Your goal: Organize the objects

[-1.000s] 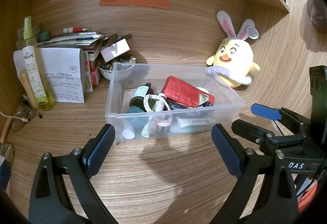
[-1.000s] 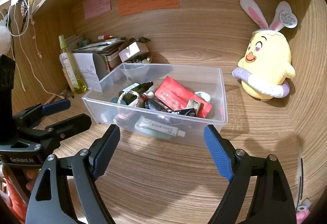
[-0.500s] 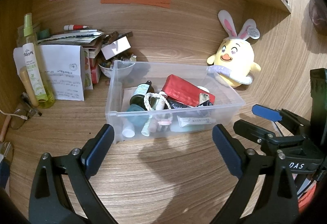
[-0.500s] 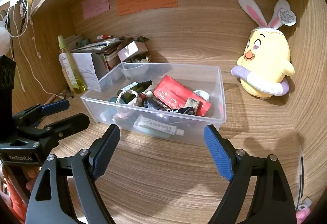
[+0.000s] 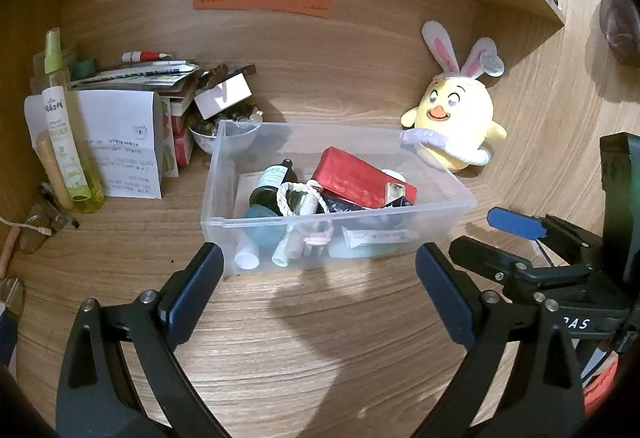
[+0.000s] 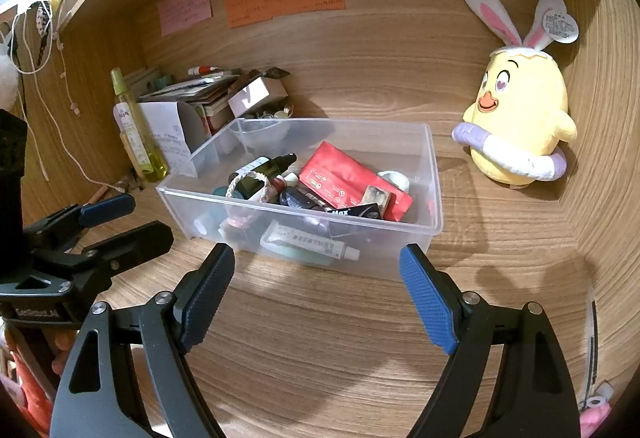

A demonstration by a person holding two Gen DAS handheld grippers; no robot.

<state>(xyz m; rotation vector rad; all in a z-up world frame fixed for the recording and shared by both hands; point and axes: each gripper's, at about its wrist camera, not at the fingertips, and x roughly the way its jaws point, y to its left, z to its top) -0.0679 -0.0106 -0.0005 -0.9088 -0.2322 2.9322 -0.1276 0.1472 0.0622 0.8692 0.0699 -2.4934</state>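
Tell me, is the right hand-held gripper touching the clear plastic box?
Apart. The right wrist view shows bare wooden desk between the open right hand-held gripper and the clear plastic box.

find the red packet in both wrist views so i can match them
Left wrist: red packet just right of centre, inside the clear bin.
Right wrist: red packet near centre, inside the same bin.
Shared landmark: yellow bunny-eared plush, right of the bin.

Bare desk [image 5: 320, 350] near; clear bin [image 5: 224, 198] centre; clutter stack [image 5: 132, 110] far left; plush chick [image 5: 456, 126] far right.
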